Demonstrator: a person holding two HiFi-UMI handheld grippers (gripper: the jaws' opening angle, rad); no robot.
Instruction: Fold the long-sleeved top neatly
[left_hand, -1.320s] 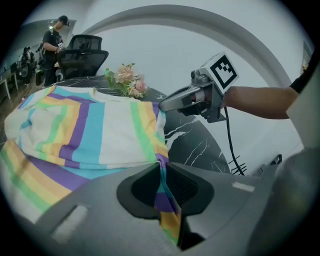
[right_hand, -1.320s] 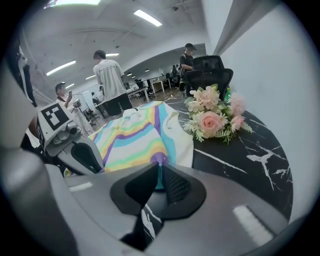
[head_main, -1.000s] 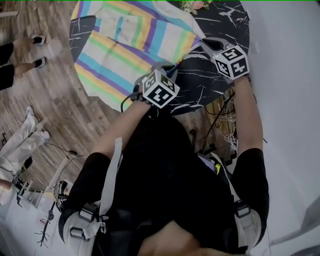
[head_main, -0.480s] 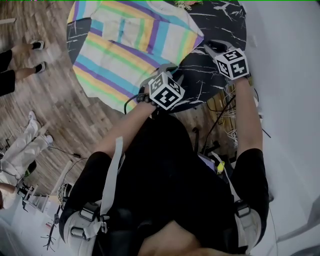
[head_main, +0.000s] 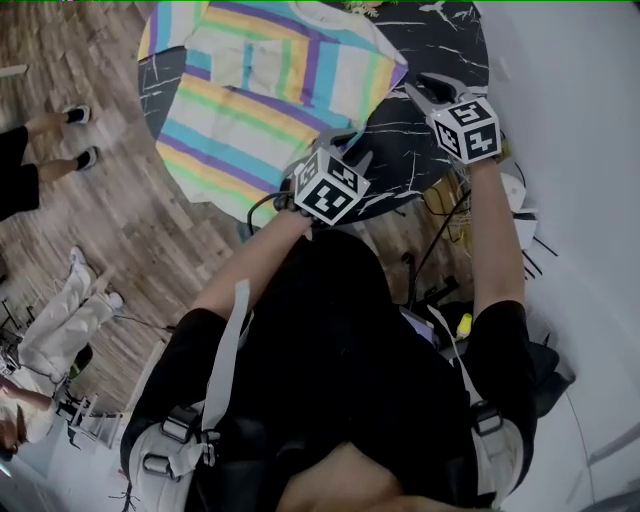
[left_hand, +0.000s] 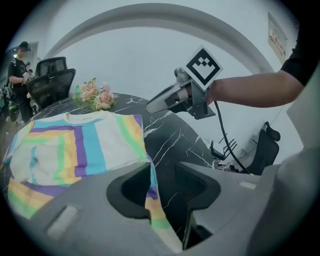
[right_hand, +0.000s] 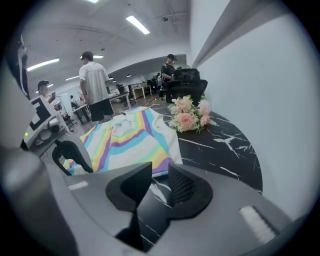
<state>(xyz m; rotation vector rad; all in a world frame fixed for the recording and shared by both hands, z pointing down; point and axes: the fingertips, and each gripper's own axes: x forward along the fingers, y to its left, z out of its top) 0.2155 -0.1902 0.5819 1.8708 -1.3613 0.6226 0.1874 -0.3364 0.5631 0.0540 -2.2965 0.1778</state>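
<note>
Left gripper, right gripper both just opened partway, gripping nothing; top hem at lower centre lies between left jaws, could snag and drag askew.

No legible text, number, brand or label found: the left marker cube and right marker cube carry only black-and-white square patterns, and the small wall sign in the left gripper view is too blurred to read.
</note>
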